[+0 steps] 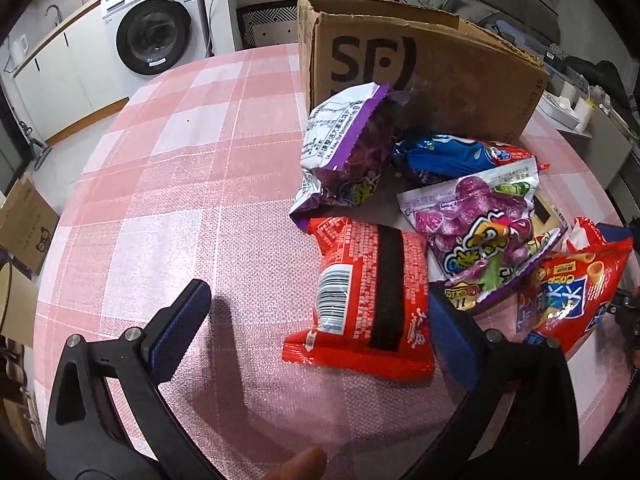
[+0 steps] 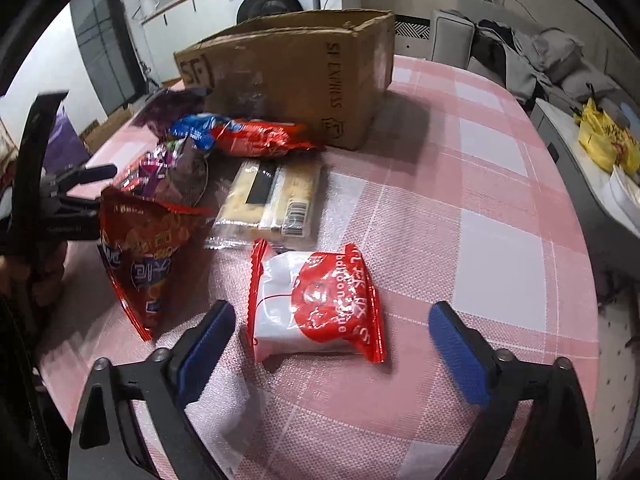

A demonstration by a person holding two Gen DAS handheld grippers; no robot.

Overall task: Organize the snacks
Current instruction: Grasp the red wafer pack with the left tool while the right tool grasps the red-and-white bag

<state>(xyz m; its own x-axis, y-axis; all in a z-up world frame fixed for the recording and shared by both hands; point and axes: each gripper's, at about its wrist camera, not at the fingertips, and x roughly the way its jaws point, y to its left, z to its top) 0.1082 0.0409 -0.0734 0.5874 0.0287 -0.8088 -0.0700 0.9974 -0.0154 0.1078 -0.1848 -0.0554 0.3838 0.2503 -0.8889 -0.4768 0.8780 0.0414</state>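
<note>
1. On the pink checked tablecloth (image 1: 168, 184) sits a brown cardboard box (image 1: 424, 76) with its top open and black letters on its side.
2. Right in front of the box lies a heap of snack bags, and some lie on top of others.
3. A purple and white bag (image 1: 344, 148) leans up near the box, and a blue and red bag (image 1: 452, 156) lies just beside it.
4. Another purple bag with grapes on it (image 1: 476, 224) lies over the edge of a red crisp bag (image 1: 576, 292).
5. A red bag with a black stripe (image 1: 372, 296) lies flat on the cloth with its bar code showing.
6. The left gripper (image 1: 316, 332) is wide apart and holds nothing. Its right pad is just beside the red striped bag, and its left pad is over bare cloth.
7. In the right wrist view, a red and white bag (image 2: 316, 304) lies flat on the cloth, apart from the heap.
8. The right gripper (image 2: 332, 336) is also wide apart and holds nothing. The red and white bag lies between its two blue pads, closer to the left one.
9. A pale yellow packet (image 2: 272, 200) lies between that bag and the box.
10. A white washing machine (image 1: 156, 28) stands far behind the table.
</note>
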